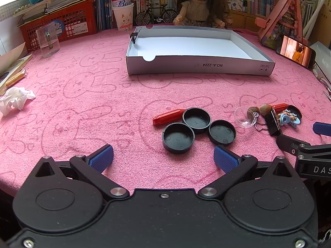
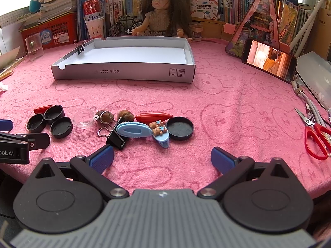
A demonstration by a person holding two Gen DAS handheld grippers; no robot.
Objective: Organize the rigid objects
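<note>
Both tongs [image 1: 163, 158] [image 2: 162, 158] wide open, empty

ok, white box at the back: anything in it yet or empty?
Nearly empty. The white box shows a bare white floor in both views; only a black binder clip is clamped on its left wall. All loose items lie on the pink cloth.

At the left frame edge of the right wrist view, the crumpled tissue [image 2: 2, 87] is cut off; the phone [image 2: 269, 60] screen's picture is blurred.
</note>
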